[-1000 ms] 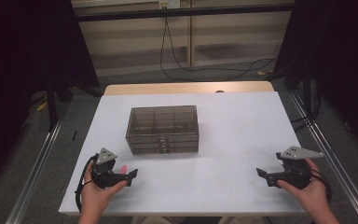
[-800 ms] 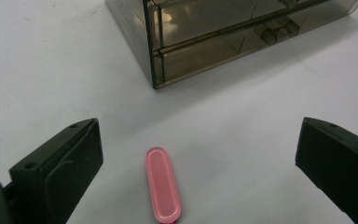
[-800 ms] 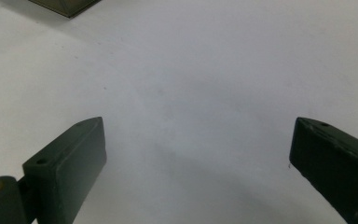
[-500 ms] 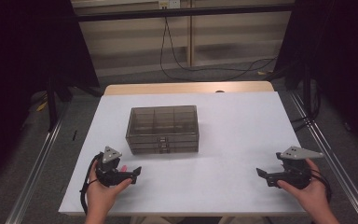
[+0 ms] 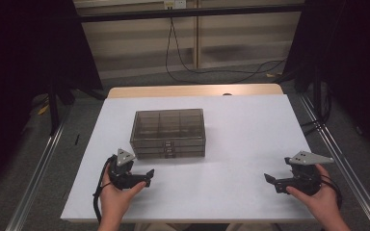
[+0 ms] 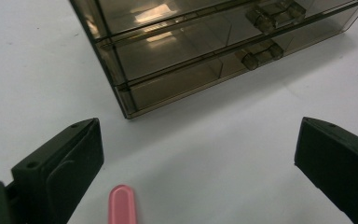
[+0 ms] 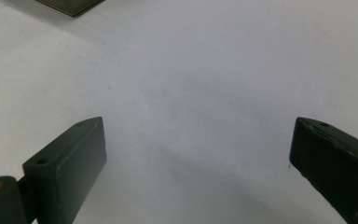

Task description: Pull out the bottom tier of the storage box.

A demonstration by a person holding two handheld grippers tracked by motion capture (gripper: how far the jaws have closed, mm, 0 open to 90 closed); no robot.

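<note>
White table (image 5: 231, 144); pink object (image 6: 122, 205) cut off below.

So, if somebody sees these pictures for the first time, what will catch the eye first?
Probably the smoky transparent drawer box, which stands alone near the middle of the white table. Next, the two black grippers at the near edge: the left gripper and the right gripper, both with jaws wide open and holding nothing. A small pink object lies on the table between the left gripper's jaws, just in front of the box.
</note>
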